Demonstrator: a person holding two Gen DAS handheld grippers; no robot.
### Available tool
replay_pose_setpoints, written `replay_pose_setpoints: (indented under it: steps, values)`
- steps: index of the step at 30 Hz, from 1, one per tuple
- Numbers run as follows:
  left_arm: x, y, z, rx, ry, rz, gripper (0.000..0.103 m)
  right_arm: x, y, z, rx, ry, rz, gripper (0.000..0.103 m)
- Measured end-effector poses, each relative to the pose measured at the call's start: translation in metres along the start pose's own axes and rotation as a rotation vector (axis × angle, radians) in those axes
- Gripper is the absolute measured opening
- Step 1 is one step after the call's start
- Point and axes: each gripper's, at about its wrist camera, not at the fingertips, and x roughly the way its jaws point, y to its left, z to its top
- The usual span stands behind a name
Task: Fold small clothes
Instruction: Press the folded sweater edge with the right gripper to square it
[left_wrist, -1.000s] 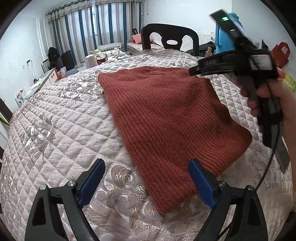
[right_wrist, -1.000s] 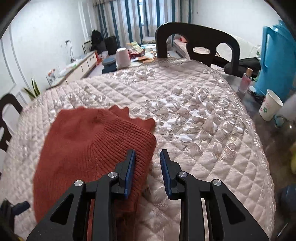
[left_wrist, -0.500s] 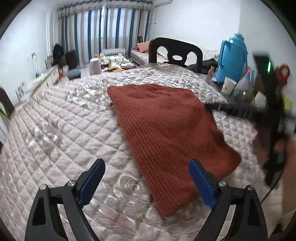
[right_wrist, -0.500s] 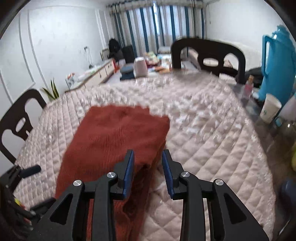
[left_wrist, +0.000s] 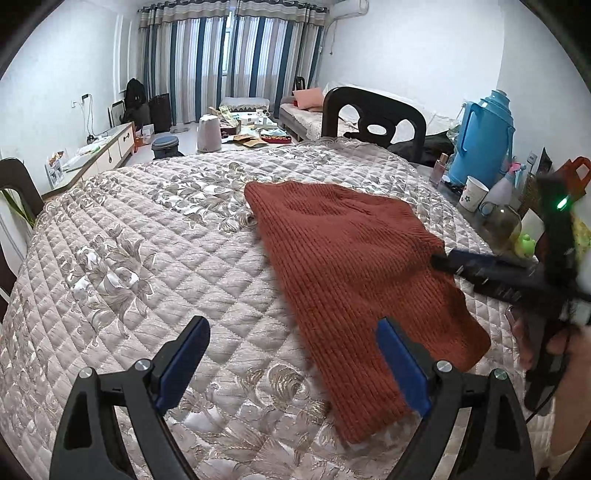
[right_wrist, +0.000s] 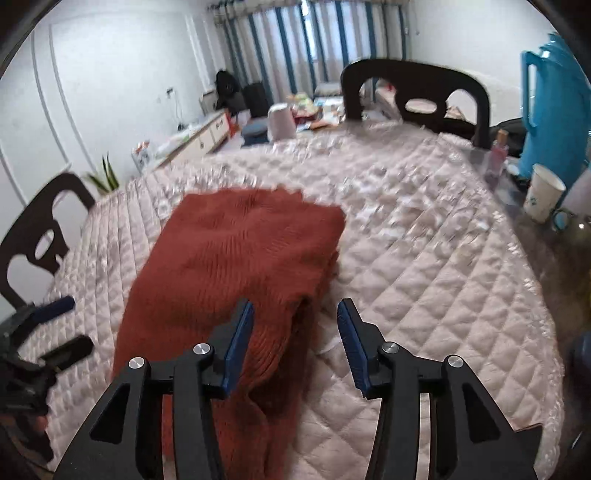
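Note:
A rust-red knit garment (left_wrist: 347, 266) lies folded flat on the quilted table cover (left_wrist: 147, 266). My left gripper (left_wrist: 291, 354) hangs wide open above the cover at the garment's near left edge, with nothing held. In the right wrist view the garment (right_wrist: 240, 258) spreads ahead and to the left. My right gripper (right_wrist: 295, 332) hovers over its near right fold with its jaws opening; the fold sits below the gap and the pads do not press on it. The right gripper (left_wrist: 443, 260) also shows at the garment's right edge, and the left gripper (right_wrist: 62, 328) at the far left.
A blue thermos (left_wrist: 484, 140), a paper cup (left_wrist: 474, 192), a glass jar (left_wrist: 502, 225) and small bottles crowd the table's right side. Dark chairs stand at the far edge (left_wrist: 373, 114) and on the left (right_wrist: 40, 236). A person's hand (left_wrist: 569, 347) holds the right gripper.
The right gripper's jaws have spread apart and it has drawn back from the garment's folded edge. The left gripper has lifted and pulled back, staying open.

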Motion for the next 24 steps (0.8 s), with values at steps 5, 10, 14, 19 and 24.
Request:
replay_pose_setpoints:
  steps: [5,10,14,19,24]
  values:
    - [0.001,0.003,-0.002,0.006,0.015,0.011,0.093,0.008,-0.02,-0.018,0.056,0.023,0.003,0.051]
    - [0.001,0.011,-0.001,-0.024,0.013,-0.01,0.093,-0.007,-0.026,-0.021,0.082,0.018,-0.034,0.055]
    - [-0.005,0.014,-0.001,-0.024,0.008,0.0,0.093,-0.032,-0.011,-0.022,0.053,-0.052,-0.071,0.055]
    - [-0.013,0.015,-0.005,0.006,0.01,-0.022,0.093,-0.028,0.01,-0.041,0.022,0.007,-0.017,0.055]
    - [-0.021,0.019,-0.007,0.031,0.022,-0.051,0.093,-0.022,0.012,-0.061,0.038,0.062,-0.088,0.055]
